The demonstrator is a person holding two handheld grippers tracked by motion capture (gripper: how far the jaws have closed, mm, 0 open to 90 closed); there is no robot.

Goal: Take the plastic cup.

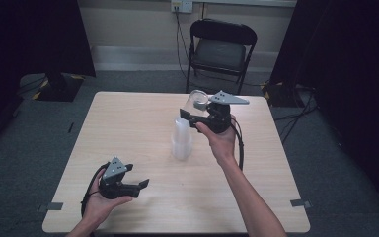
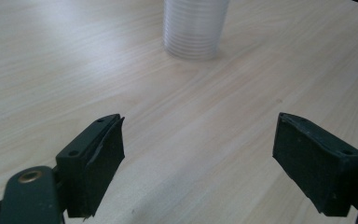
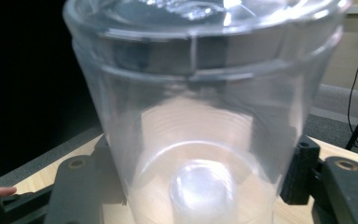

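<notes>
1. High view puts my right tool (image 1: pixel 187 114) above the middle of the worktop (image 1: pixel 128 128), pinching a clear plastic cup (image 1: pixel 198 100) that sits directly over the stack of cups (image 1: pixel 181 139) standing upright there.
2. The relation that matters is vertical: the cup I hold lies straight above the stack, tilted with its mouth toward the far side, and the stack's long axis runs upright. As I judge it, the coming move is either lifting the cup clear or carrying it aside, so it must come away along that upright line without tipping the rest.
3. Right gripper view shows the cup (image 3: pixel 200 121) between my two black jaws, its wall pressed from both sides, the rim up near the lens and the base farther off. So this tool is closed on the cup, not fully together.
4. My left tool (image 1: pixel 143 183) rests near the front left edge, well apart from the stack, which lies ahead of it and to the right.
5. Left gripper view confirms its jaws stand spread wide with only bare worktop (image 2: pixel 51 70) between them; the ribbed base of the stack (image 2: pixel 193 30) stands farther off.
6. The right hand is clearly the nearer one.
</notes>
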